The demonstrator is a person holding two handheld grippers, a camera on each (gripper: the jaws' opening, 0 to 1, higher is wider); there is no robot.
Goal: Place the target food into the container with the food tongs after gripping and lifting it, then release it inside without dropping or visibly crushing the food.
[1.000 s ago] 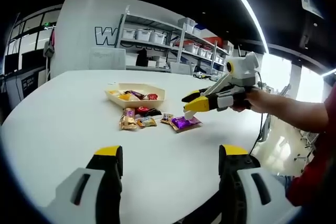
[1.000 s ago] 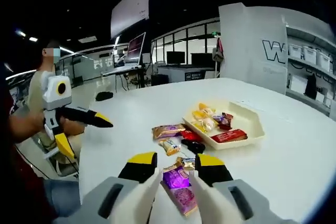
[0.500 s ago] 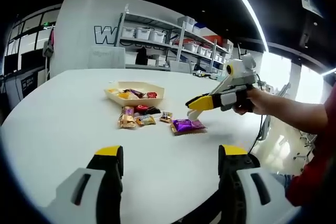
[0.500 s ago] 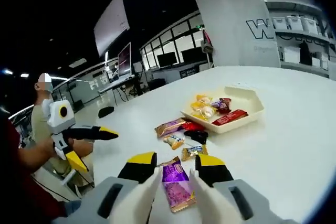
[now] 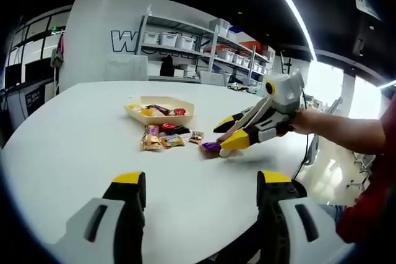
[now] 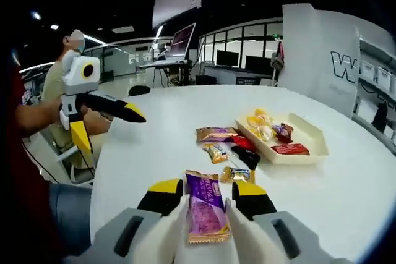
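Gripping appears underway: right gripper [image 6: 206, 197] is pinching the purple snack packet [image 6: 206, 207] near the worktop's [image 6: 154, 146] front edge; lifting and tray [image 6: 309, 148] placement are remaining. Left gripper [image 5: 201, 188] is hanging spread.

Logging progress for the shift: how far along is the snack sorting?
Done: several snacks already lie in the cream tray. In hand: the right gripper has a purple snack packet between its jaws; the left gripper hangs open. Left: carry it to the tray, release it; loose packets remain on the white table.
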